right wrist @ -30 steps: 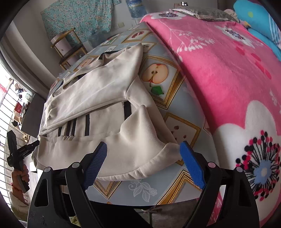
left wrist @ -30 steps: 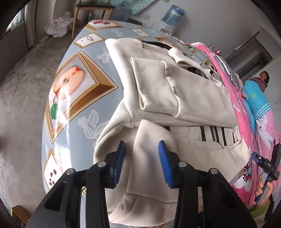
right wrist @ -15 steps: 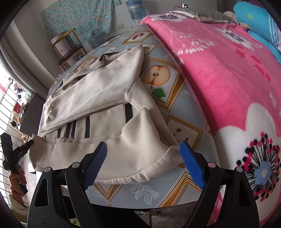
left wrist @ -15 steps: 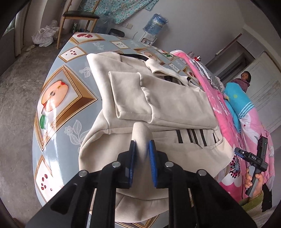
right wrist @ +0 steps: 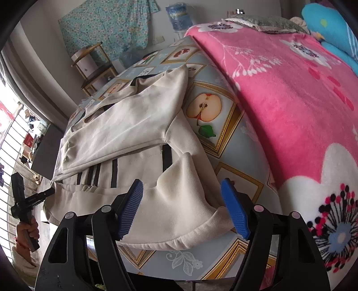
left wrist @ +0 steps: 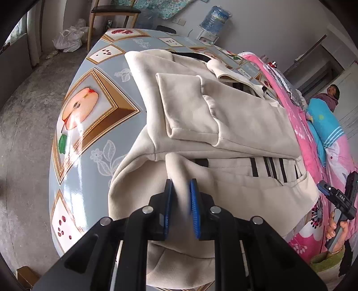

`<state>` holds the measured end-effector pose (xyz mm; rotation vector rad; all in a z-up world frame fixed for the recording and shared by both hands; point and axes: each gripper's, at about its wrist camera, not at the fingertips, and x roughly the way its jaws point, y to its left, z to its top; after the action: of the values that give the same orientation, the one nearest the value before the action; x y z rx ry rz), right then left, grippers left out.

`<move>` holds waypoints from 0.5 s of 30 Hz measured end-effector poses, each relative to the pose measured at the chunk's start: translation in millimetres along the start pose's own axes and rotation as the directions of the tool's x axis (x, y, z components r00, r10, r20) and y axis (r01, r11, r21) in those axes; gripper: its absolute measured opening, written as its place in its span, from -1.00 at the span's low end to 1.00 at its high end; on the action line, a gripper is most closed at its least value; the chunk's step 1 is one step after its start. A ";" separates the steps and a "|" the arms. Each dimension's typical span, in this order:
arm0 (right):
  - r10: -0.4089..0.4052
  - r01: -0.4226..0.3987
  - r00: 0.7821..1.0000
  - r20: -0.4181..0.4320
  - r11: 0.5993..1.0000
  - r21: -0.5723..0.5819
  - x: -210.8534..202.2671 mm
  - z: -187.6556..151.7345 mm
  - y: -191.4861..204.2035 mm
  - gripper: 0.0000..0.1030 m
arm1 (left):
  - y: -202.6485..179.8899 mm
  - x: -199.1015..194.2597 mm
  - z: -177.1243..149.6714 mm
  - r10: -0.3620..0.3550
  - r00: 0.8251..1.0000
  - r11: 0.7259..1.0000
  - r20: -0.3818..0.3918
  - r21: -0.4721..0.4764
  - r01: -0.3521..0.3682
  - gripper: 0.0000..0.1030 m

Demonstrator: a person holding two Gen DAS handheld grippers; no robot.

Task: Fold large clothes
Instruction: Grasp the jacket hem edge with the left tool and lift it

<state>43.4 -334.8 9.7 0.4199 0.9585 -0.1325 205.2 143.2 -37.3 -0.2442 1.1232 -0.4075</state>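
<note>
A cream jacket [left wrist: 246, 120] with black stripes and a zip lies half folded on a table [left wrist: 98, 143] covered in a fruit-print cloth. My left gripper [left wrist: 180, 190] is shut on a raised fold of the jacket's near hem. In the right wrist view the same jacket [right wrist: 134, 125] stretches across the table [right wrist: 226, 143]. My right gripper [right wrist: 182, 185] straddles a raised ridge of cloth at the hem's corner. Its jaws are closing and the pads [right wrist: 233, 208] stand apart from the cloth. Each gripper also shows small at the edge of the other's view, held in a hand.
A pink flowered blanket [right wrist: 290, 94] borders the table on the right, with a blue pillow [right wrist: 329, 29] on it. A wooden chair [left wrist: 111, 11], a water bottle [left wrist: 214, 18] and a white bag [left wrist: 69, 40] stand beyond the table. A person [left wrist: 331, 94] sits far right. Bare concrete floor [left wrist: 24, 125] lies left.
The left jaws have come together on a fold of the jacket's hem and lifted it slightly. The right jaws have narrowed around the hem corner. Neither hand has shifted much.
</note>
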 end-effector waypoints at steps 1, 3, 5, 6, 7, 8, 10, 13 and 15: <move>-0.002 0.002 1.000 -0.004 1.000 -0.002 1.3 0.1 -1.4 0.29 | -0.5 0.1 -0.7 0.009 1.000 1.000 0.007 -0.002 -0.009 -0.70; -0.006 0.005 1.000 -0.011 1.000 -0.014 4.0 0.9 -2.3 0.27 | -1.2 -0.7 -2.4 0.017 1.000 1.000 0.024 -0.003 -0.017 -0.70; -0.009 0.008 1.000 -0.016 0.999 -0.037 6.6 2.1 -2.0 0.25 | -2.0 -1.8 -3.9 0.020 0.999 1.000 0.035 0.002 -0.020 -0.74; -0.014 0.013 1.000 -0.017 0.998 -0.054 8.3 2.8 -0.9 0.23 | -2.7 -2.5 -4.4 0.022 0.999 1.000 0.040 0.006 -0.022 -0.75; -0.020 0.018 1.000 -0.018 0.997 -0.070 10.2 3.2 -0.4 0.19 | -3.3 -2.6 -4.9 0.024 0.999 1.000 0.043 0.010 -0.025 -0.76; -0.027 0.026 0.999 -0.021 0.996 -0.083 12.5 3.7 0.1 0.16 | -4.0 -2.6 -5.3 0.029 0.999 0.999 0.044 0.015 -0.030 -0.76; -0.040 0.037 0.999 -0.031 0.995 -0.098 18.2 5.1 0.4 0.03 | -5.2 -2.5 -6.3 0.038 0.998 0.999 0.044 0.024 -0.039 -0.78; -0.037 0.033 0.999 -0.038 0.993 -0.111 24.1 5.5 1.9 -0.11 | -6.3 -1.4 -7.3 0.049 0.998 0.998 0.045 0.028 -0.050 -0.78; -0.032 0.027 0.999 -0.038 0.992 -0.127 26.2 6.2 4.8 -0.20 | -5.5 -0.3 -7.7 0.053 0.998 0.998 0.043 0.026 -0.054 -0.78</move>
<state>64.5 -330.9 -7.1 0.2924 1.0072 -0.0899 197.1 138.5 -38.1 -0.1977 1.0800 -0.3680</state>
